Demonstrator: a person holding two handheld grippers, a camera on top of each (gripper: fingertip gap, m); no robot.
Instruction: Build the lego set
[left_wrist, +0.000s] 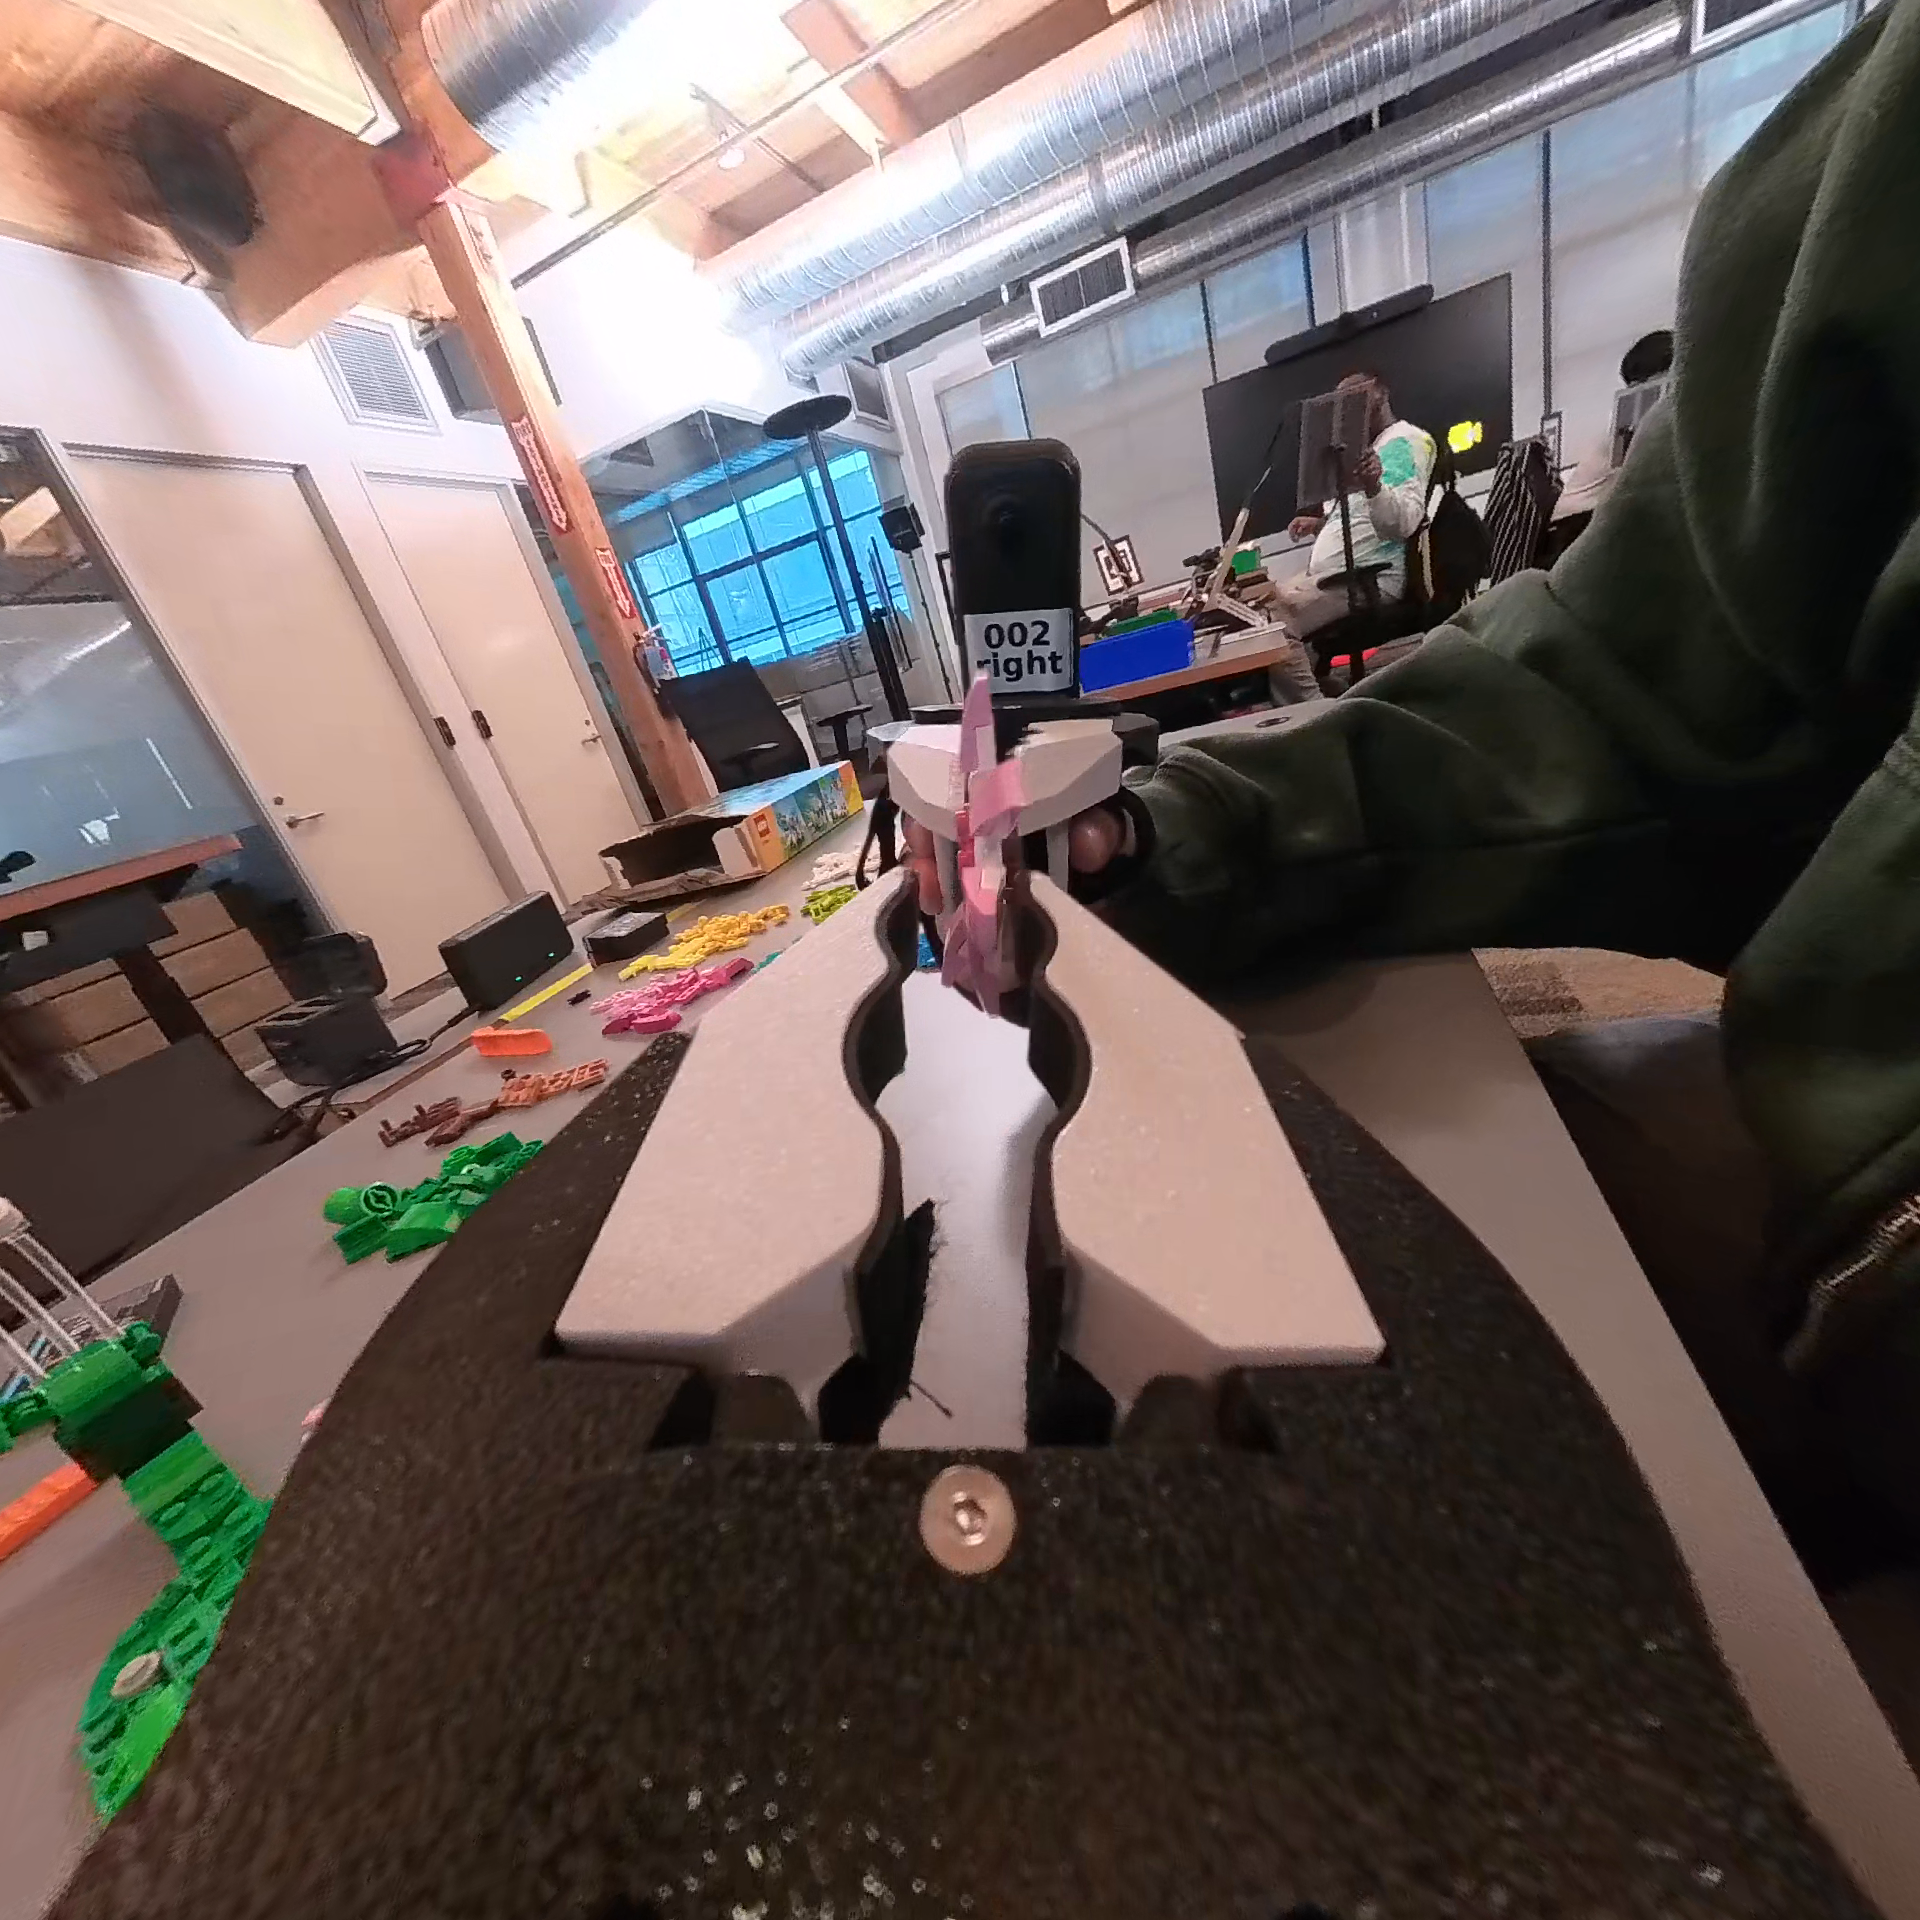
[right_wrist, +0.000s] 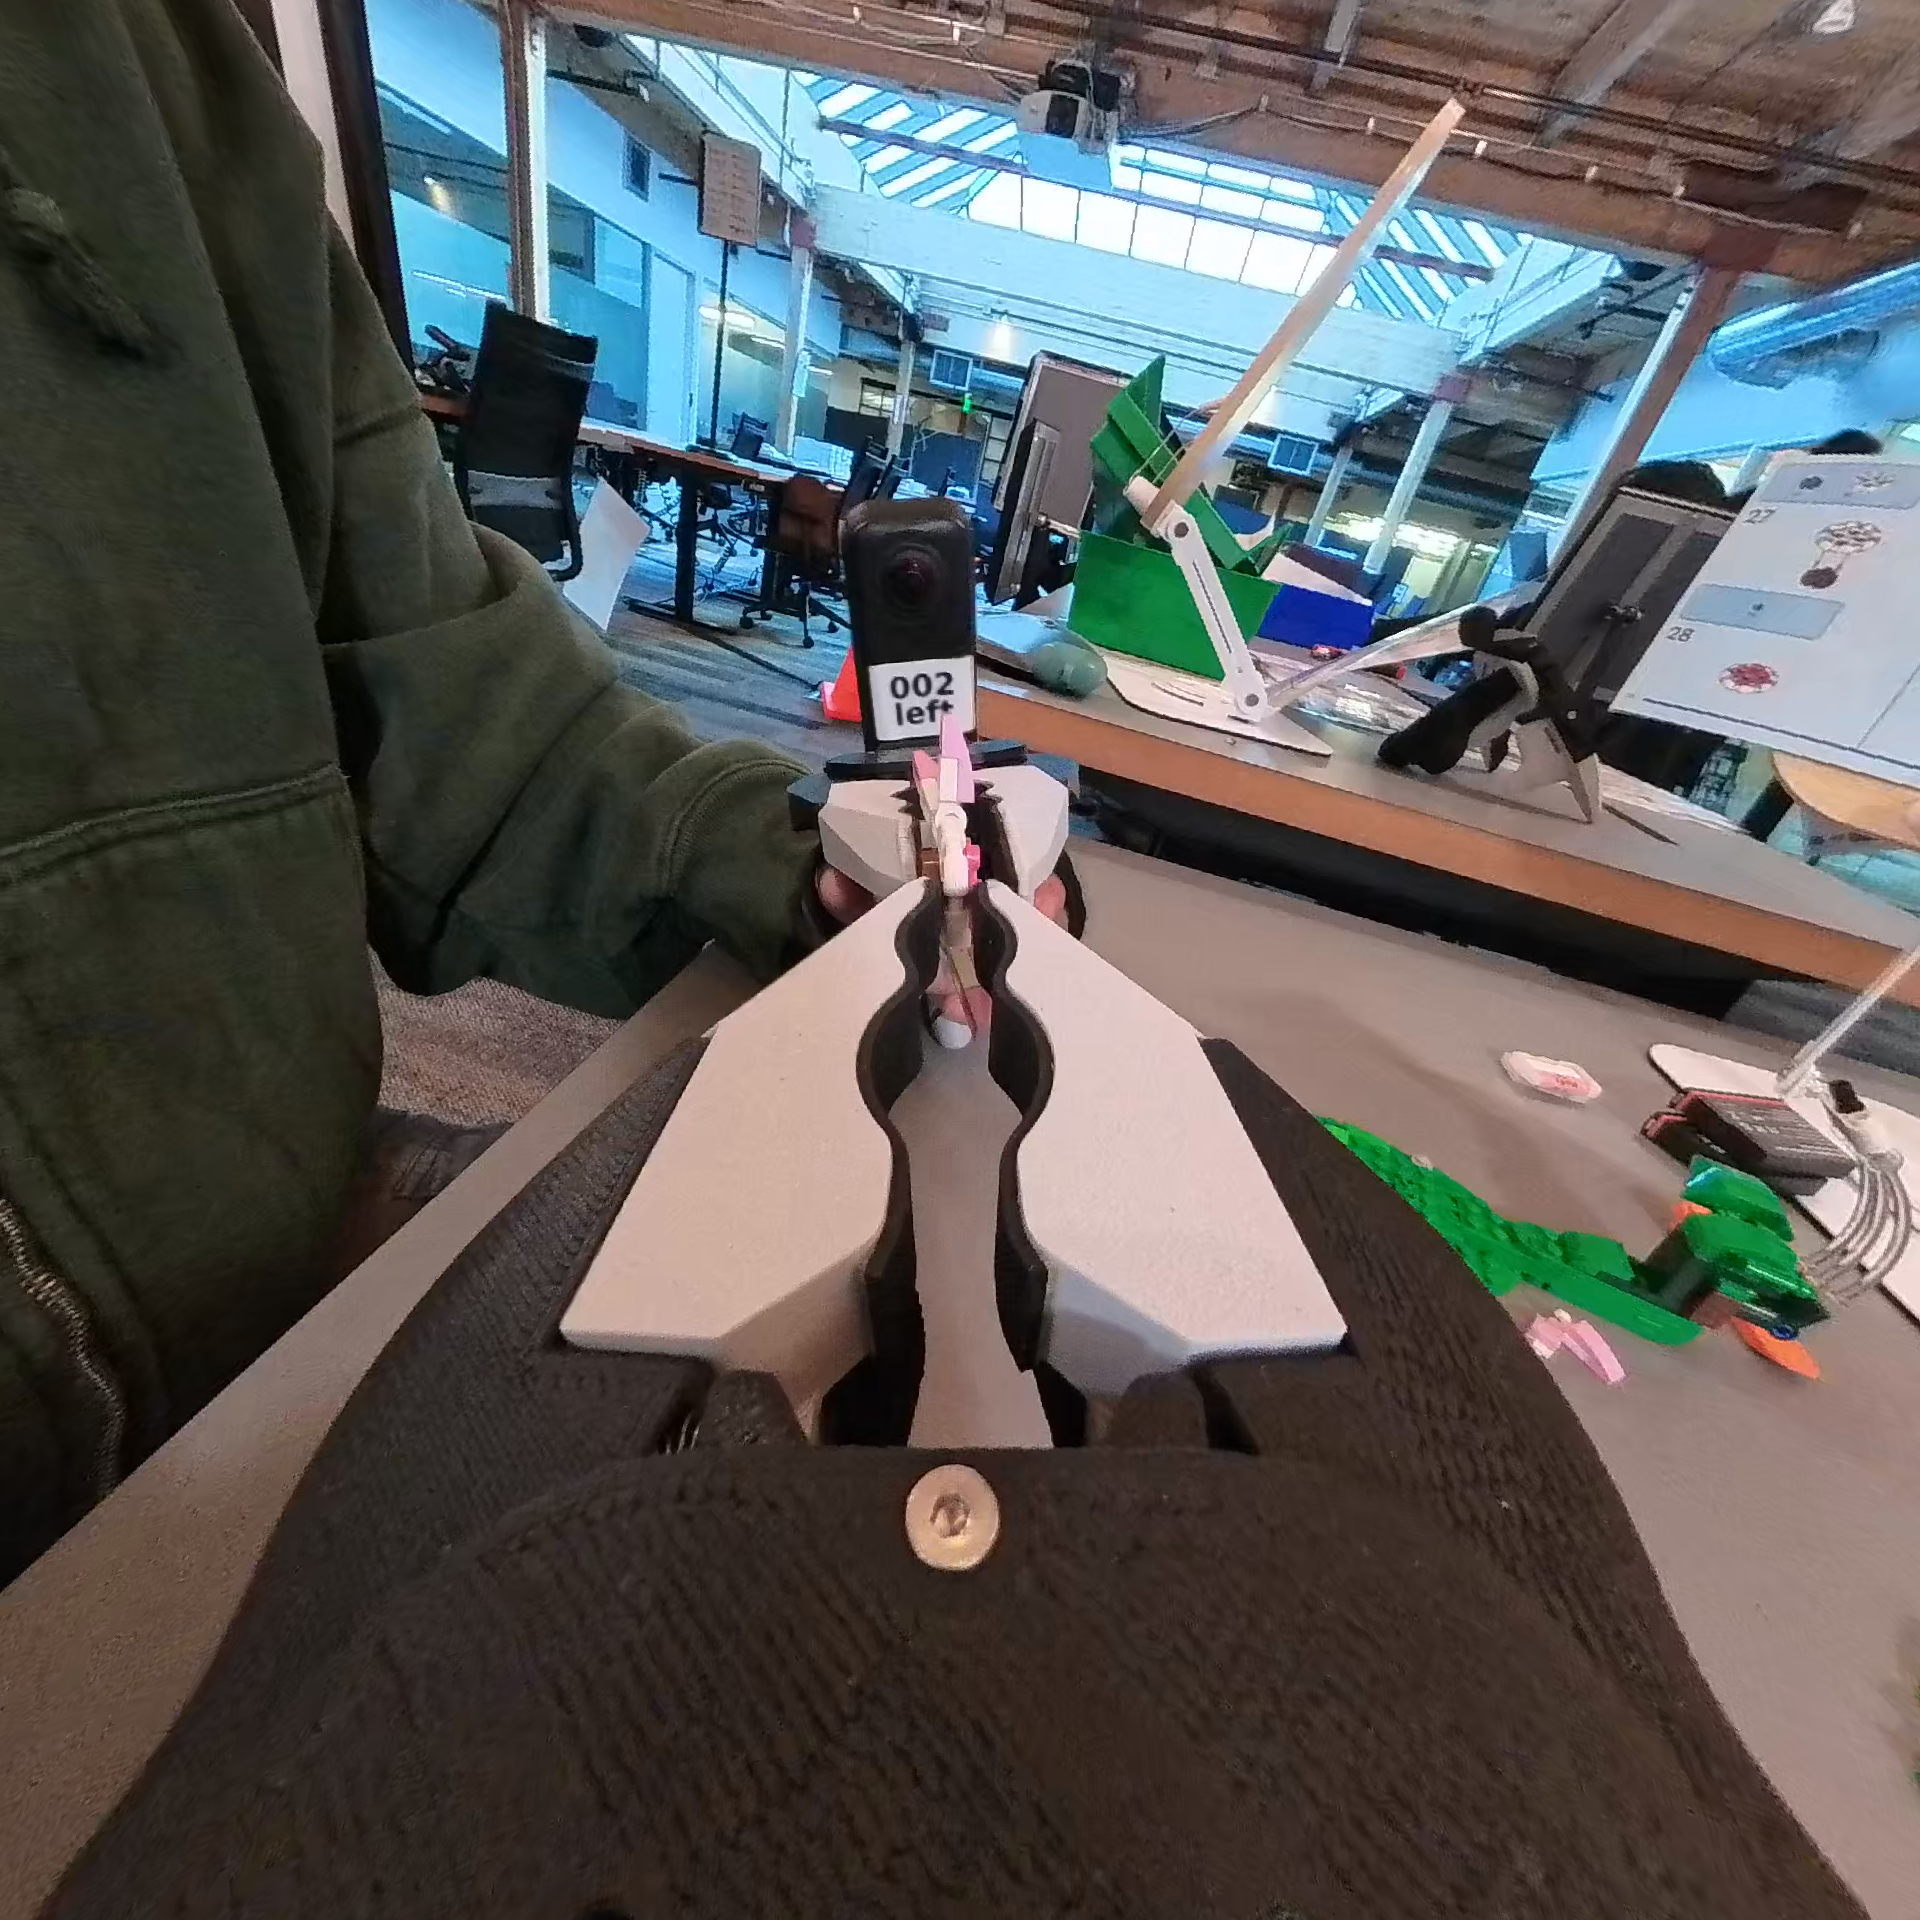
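Observation:
My two grippers face each other above the grey table (right_wrist: 1351, 1039). Between them is a small pink and white lego flower piece (left_wrist: 982, 914), seen edge-on and upright. My right gripper (right_wrist: 951, 899) is shut on it, its tips pinching the lower part of the piece (right_wrist: 951, 790). My left gripper (left_wrist: 971, 899) has closed around the same piece from the other side, and its pads look pressed on it. The right gripper also shows in the left wrist view (left_wrist: 982, 821), and the left gripper in the right wrist view (right_wrist: 951, 831).
A green lego build (right_wrist: 1538, 1247) lies on the table with loose pink pieces (right_wrist: 1579, 1340) beside it. Sorted brick piles lie farther off: pink (left_wrist: 675, 997), yellow (left_wrist: 717, 930), green (left_wrist: 426, 1205), brown (left_wrist: 488, 1107). A lego box (left_wrist: 769, 821) and an instruction booklet (right_wrist: 1787, 613) stand behind. The tips of both grippers are at nearly the same place. Left tips and right tips are each some 25 cm from the green lego build (right_wrist: 1538, 1247). Look for it in the left wrist view (left_wrist: 188, 1530) too.

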